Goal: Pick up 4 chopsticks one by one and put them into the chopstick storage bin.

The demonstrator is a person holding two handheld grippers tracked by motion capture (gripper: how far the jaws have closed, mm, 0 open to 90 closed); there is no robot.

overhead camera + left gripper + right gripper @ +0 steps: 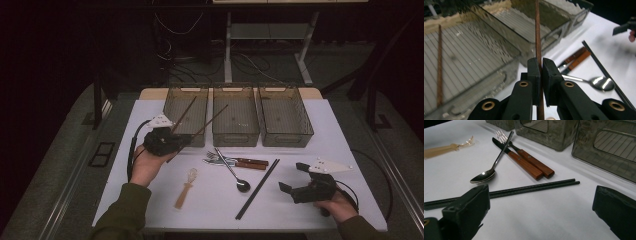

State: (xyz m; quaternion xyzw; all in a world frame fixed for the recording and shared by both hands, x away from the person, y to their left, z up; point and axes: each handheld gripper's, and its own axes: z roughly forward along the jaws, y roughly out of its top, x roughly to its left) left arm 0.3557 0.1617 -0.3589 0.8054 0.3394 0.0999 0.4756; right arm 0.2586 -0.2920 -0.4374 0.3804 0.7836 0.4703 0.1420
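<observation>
Brown chopstick (538, 37): we grip it between our left gripper (541, 75) pads; it runs on past the fingertips over the left bin (186, 112).
Second brown chopstick (439, 65): in that bin, left of our fingers.
Right gripper (541, 202): our jaws gape wide, holding nothing.
Black chopsticks (524, 188): just beyond our open fingertips.
Spoon (490, 171), wooden-handled knife (524, 165): farther out.

bins (236, 131): smoky see-through plastic, ribbed floor, glossy walls
brown chopstick (538, 37): wood-like, matt, slightly rough
black chopsticks (524, 188): dark, matt, finely textured
spoon (489, 170): polished metal, mirror-bright
knife and fork (529, 162): metal, with smooth reddish wooden handles
clear fork (187, 187): pale translucent plastic
table (320, 125): white, matt, smooth
left gripper (541, 72): matt black plastic, brass-coloured rivets
</observation>
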